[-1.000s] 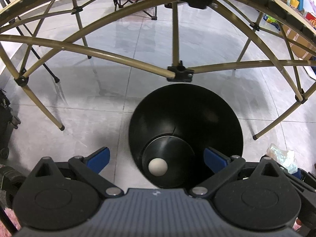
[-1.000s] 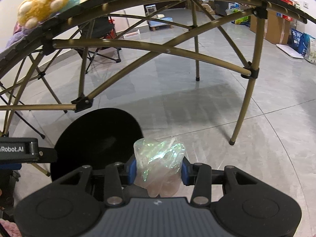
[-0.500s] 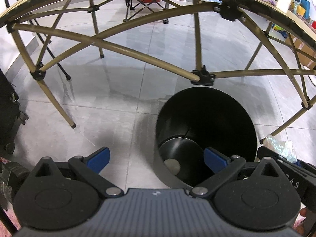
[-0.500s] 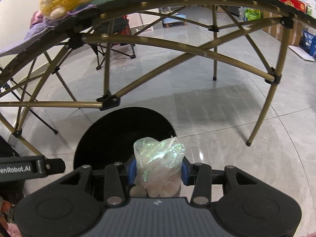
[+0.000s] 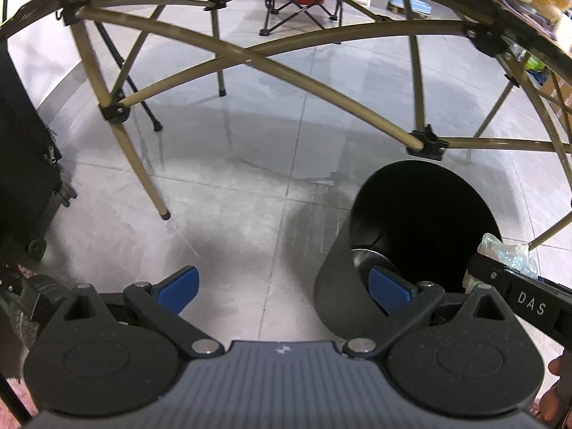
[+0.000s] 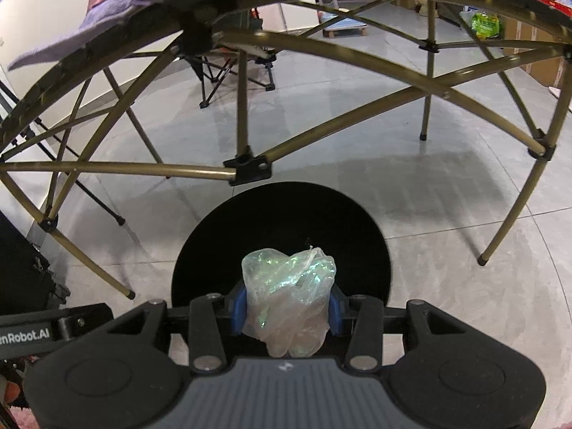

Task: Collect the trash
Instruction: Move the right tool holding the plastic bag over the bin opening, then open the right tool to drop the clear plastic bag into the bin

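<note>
1. The crumpled plastic wrap [image 6: 289,298], clear with a green iridescent sheen, sits pinched between the blue pads [image 6: 238,309] of the right gripper [image 6: 286,309], whose jaws are clenched against both sides of the wad.
2. The wrap is directly in front of the open mouth of the black trash bin [image 6: 364,236], which fills the view behind it; the wad overlaps the bin's dark interior rather than the floor.
3. In the left wrist view the same wrap [image 5: 507,255] shows at the right side of the bin [image 5: 339,286], at its rim, carried on the black body of the right gripper [image 5: 500,275].
4. The left gripper [image 5: 284,286] is spread wide with nothing between its pads; its right blue pad [image 5: 388,284] lies over the near rim of the bin, and its left pad is over bare floor to the bin's left.
5. Deep in the bin a round shiny bottom [image 5: 368,261] is partly visible.
6. The bin stands on grey floor tiles [image 5: 228,221], just in front of a black joint of the folding table frame [image 5: 427,141], whose tan tubes arch over the bin.
7. A folding camp chair [image 5: 304,0] stands well beyond the bin, past the frame.
</note>
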The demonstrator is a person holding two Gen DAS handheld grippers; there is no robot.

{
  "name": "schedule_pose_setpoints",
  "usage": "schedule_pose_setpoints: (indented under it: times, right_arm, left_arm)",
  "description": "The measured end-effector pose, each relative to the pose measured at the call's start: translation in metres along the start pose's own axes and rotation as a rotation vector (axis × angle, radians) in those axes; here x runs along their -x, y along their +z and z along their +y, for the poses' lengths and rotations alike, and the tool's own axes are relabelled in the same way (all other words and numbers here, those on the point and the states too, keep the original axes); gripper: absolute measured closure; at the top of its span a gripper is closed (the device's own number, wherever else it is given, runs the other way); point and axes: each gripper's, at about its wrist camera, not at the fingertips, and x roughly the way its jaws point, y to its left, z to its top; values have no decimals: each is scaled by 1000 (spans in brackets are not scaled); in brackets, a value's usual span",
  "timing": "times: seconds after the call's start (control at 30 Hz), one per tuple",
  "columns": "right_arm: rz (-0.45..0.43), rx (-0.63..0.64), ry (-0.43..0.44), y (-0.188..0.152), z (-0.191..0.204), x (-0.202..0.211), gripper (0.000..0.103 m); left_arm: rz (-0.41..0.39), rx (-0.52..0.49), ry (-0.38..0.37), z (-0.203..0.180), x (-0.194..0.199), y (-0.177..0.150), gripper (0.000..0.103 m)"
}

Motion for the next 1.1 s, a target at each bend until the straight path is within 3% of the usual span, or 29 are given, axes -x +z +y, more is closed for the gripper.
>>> schedule_pose_setpoints:
  times: [0.87,0.97,1.03,1.1]
  right_arm:
    - [53,39,6,3,28,-26,59]
    - [49,25,8,5,26,-26,51]
    - [42,9,4,6,24,-25,26]
    - [35,2,-2,7,22,-25,8]
  left_arm:
    - [31,42,33,32,-10,-6,0]
    - [31,41,33,32,-9,-5,0]
    - [31,42,33,32,-9,-5,0]
    - [31,42,33,32,-9,-5,0]
